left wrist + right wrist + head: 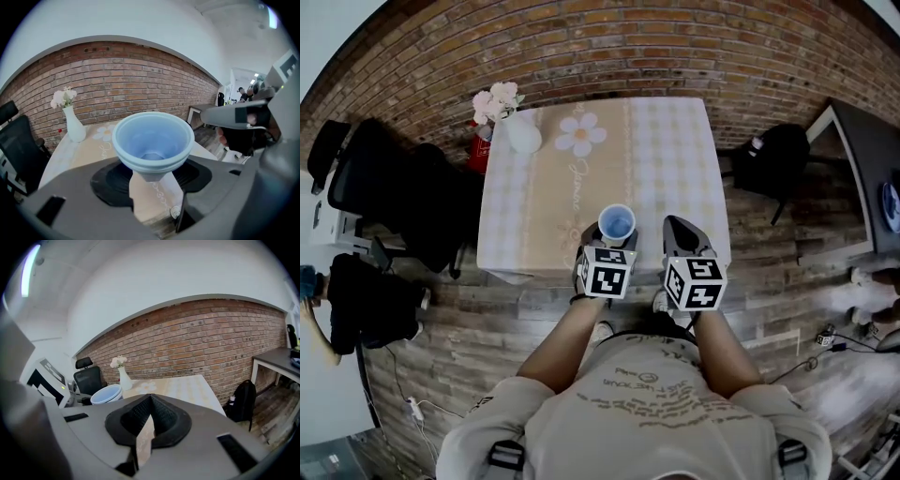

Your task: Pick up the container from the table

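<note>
A light blue, cup-shaped container [617, 225] [153, 140] is pinched at its narrow base between the black pads of my left gripper [609, 246] [152, 176]. It stands upright and empty, raised a little over the near edge of the checked tablecloth [675, 169]. My right gripper [686, 234] [149, 401] hovers just to the right of it at the same table edge. Its jaws are shut tip to tip with nothing between them. In the right gripper view the container [107, 393] shows at the left.
A white vase of pale flowers [521, 131] [75, 126] [124, 379] stands at the table's far left corner, with a red object [478, 150] behind it. Black office chairs [403, 187] stand to the left. A black backpack [773, 159] and a desk [862, 178] are on the right.
</note>
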The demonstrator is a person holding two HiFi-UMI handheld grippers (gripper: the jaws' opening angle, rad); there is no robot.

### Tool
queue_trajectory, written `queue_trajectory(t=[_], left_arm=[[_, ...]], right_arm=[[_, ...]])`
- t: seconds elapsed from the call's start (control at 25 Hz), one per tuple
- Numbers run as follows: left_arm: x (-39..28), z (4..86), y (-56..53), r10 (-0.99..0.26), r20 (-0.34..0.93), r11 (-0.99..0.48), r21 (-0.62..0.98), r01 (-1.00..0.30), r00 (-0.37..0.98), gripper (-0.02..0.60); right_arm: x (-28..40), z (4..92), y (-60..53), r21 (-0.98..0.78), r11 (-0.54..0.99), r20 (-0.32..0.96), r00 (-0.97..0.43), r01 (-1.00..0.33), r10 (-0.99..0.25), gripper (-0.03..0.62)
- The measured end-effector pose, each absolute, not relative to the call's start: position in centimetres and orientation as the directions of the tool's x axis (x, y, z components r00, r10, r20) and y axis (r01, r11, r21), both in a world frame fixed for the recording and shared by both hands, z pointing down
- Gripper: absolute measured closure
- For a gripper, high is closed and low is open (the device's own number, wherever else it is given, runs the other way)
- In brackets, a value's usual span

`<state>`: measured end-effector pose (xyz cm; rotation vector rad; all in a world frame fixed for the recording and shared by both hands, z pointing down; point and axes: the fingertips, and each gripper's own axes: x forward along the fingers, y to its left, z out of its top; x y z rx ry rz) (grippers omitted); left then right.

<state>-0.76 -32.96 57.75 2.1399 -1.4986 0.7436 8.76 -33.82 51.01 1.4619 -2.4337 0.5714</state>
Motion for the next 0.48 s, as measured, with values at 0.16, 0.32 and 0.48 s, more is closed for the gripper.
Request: queue_trajectory(t=[0.16, 0.32, 0.48], left_arm=[[-1.9, 55.4, -32.9, -0.743, 0.611, -0.309, 0.049, -0.95, 0.273, 0.312], [-3.4, 52.9, -32.4, -0.759, 0.608, -0.264, 0.04, -0.964, 0.233, 0.313], [-4.6, 51.3, -32.0, -0.773, 0.606, -0.208, 0.041, -0.977, 0.189, 0.313]], right_arm=[[7.0, 49.9, -34.9, -0.21, 0.463, 0.366, -0.509, -0.861, -0.779, 0.592], [5.3, 48.7, -35.6, -0.205, 0.509, 0.338, -0.548, -0.836, -0.765, 0.593], [4.0, 47.6, -35.9, -0.188, 0.559, 0.318, -0.588, -0.808, -0.743, 0.592]])
